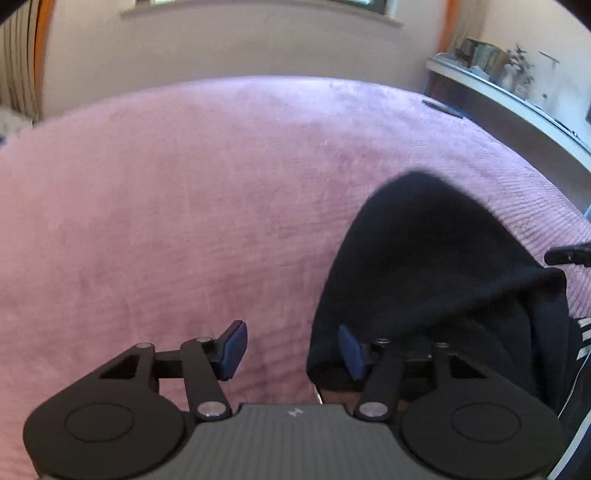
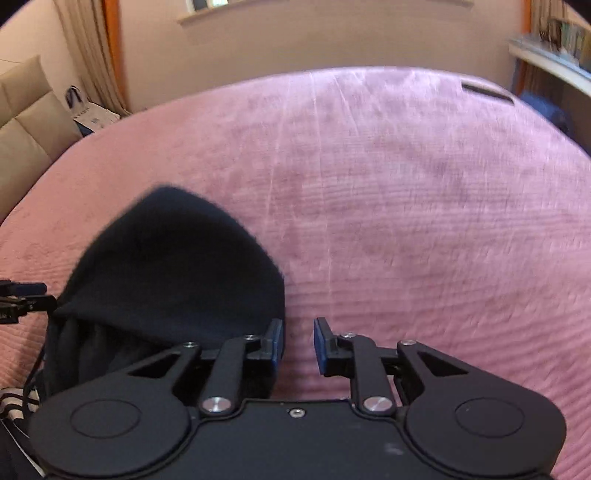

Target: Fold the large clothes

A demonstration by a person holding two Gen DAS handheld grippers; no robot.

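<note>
**Dark garment at the near edge of a pink bed**

A bed (image 1: 184, 184) fills both views, covered by a pink, finely ribbed plush spread whose nap shows pale streaks and darker brushed patches. Beyond its far edge stands a plain pale wall with a window sill (image 1: 258, 16) high up. An orange-edged curtain (image 2: 92, 55) hangs at the left of the right wrist view, with a beige padded headboard (image 2: 26, 122) and a white bag (image 2: 86, 107) beside it. Along the right side of the room runs a white shelf (image 1: 517, 99) carrying books and a small plant. A small dark flat object (image 2: 485, 92) lies on the spread near the far right corner; what it is cannot be told.

The black garment (image 1: 424, 266) lies bunched at the near edge of the bed, between the two grippers, rising to a rounded point. White stripes show at its lower margin.

The left gripper (image 1: 291, 350) has its jaws about half open, with only pink spread between them; its right-hand finger lies over the garment's edge, though contact there cannot be told. The right gripper (image 2: 298, 347) has its jaws narrowly apart over bare spread, the left-hand finger just beside the garment, gripping nothing.
</note>
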